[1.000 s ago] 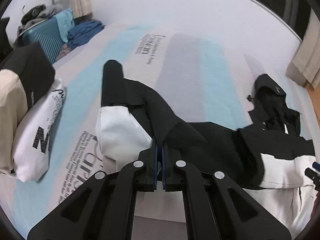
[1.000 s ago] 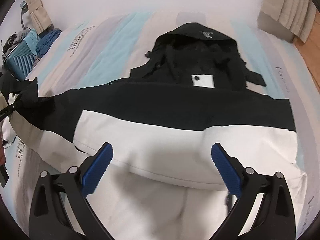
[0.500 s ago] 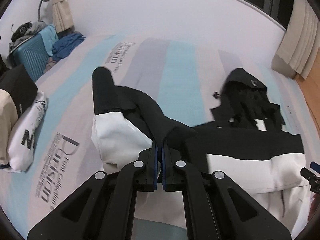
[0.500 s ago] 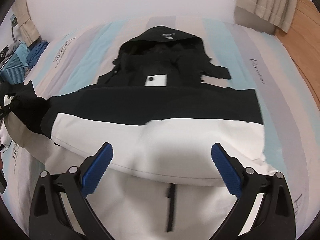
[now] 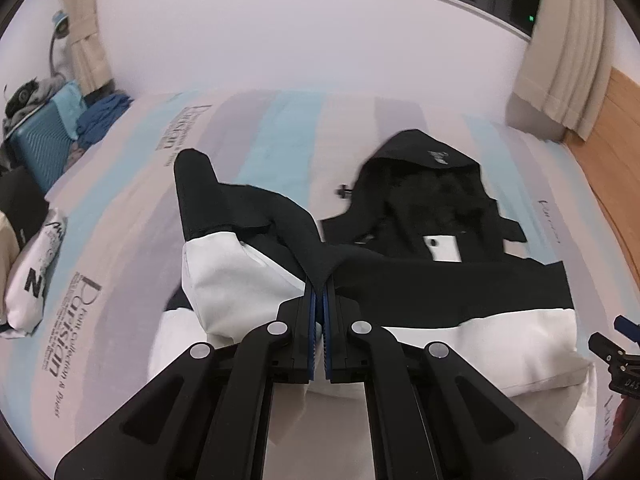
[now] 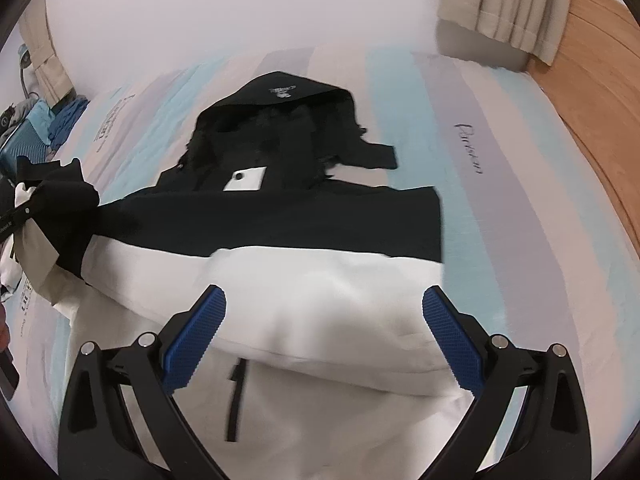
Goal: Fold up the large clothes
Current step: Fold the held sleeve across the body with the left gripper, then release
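Note:
A black-and-white hooded jacket [image 5: 460, 276] lies spread on the striped bed, hood [image 5: 432, 168] toward the wall. My left gripper [image 5: 319, 292] is shut on black fabric where the sleeve [image 5: 224, 264] meets the body, so that fabric is lifted into a peak and the sleeve hangs away to the left. In the right wrist view the jacket [image 6: 280, 220] fills the middle, its white lower half nearest me. My right gripper [image 6: 324, 320] hovers over that white part, open wide, with nothing between its pads. The lifted sleeve [image 6: 64, 200] shows at the left edge.
Folded clothes [image 5: 32, 272] are stacked at the bed's left edge, with a teal suitcase [image 5: 36, 148] and blue clothes [image 5: 100, 120] behind them. A beige curtain [image 5: 560, 80] and wooden floor [image 6: 592, 100] lie to the right. Bare striped sheet [image 6: 500, 160] flanks the jacket.
Both grippers have travelled to the right over the bed. The left one carried the pinched sleeve fabric toward the jacket's body, and the hood now sits nearer mid-frame. The right gripper stayed open.

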A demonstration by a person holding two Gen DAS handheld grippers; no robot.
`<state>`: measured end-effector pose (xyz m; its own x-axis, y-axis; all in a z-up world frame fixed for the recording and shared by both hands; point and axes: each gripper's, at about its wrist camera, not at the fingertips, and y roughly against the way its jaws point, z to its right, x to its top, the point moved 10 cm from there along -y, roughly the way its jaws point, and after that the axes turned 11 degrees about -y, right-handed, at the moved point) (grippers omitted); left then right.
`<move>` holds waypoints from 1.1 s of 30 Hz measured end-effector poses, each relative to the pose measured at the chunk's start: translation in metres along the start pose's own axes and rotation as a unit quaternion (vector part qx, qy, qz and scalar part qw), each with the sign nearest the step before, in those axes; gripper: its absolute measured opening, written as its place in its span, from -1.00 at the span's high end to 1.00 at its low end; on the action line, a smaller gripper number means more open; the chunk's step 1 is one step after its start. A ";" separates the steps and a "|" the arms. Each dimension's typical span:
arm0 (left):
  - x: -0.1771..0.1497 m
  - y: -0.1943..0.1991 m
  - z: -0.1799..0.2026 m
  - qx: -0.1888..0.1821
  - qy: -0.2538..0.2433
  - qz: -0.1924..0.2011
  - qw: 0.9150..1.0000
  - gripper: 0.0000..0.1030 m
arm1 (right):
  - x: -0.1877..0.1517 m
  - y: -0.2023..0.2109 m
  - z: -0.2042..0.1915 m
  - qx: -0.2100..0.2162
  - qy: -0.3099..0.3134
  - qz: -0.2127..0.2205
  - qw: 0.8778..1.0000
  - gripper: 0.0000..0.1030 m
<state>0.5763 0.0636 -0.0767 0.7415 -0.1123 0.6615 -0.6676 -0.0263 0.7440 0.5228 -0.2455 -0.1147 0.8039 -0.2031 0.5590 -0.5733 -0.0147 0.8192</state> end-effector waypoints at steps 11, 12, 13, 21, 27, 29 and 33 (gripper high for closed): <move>0.011 -0.013 0.153 -0.037 -0.030 0.002 0.999 0.98 | 0.007 -0.001 0.094 -0.007 -0.030 -0.001 1.000 -0.84; 0.012 -0.015 0.166 -0.037 -0.034 0.002 0.999 0.98 | 0.007 -0.001 0.101 -0.008 -0.031 -0.002 0.999 -0.84; 0.013 -0.016 0.175 -0.038 -0.037 0.002 0.999 0.98 | 0.006 -0.001 0.113 -0.010 -0.036 -0.003 0.999 -0.84; 0.019 -0.026 0.249 -0.030 -0.097 0.012 0.995 0.98 | -0.001 -0.005 0.170 -0.017 -0.065 -0.013 0.998 -0.84; 0.011 -0.029 0.309 -0.038 -0.170 0.027 0.984 0.98 | -0.008 -0.012 0.202 -0.019 -0.089 -0.024 0.996 -0.84; 0.004 -0.035 0.326 -0.048 -0.179 0.020 0.982 0.98 | -0.009 -0.016 0.208 -0.021 -0.086 -0.025 0.996 -0.84; -0.011 -0.048 0.345 -0.051 -0.190 0.005 0.980 0.98 | -0.012 -0.023 0.217 -0.021 -0.088 -0.030 0.995 -0.84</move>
<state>0.5772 -0.2771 -0.1522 0.6433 -0.4752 0.6003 -0.6503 0.0747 0.7560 0.4921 -0.4549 -0.1675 0.7941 -0.3714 0.4811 -0.5151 0.0089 0.8571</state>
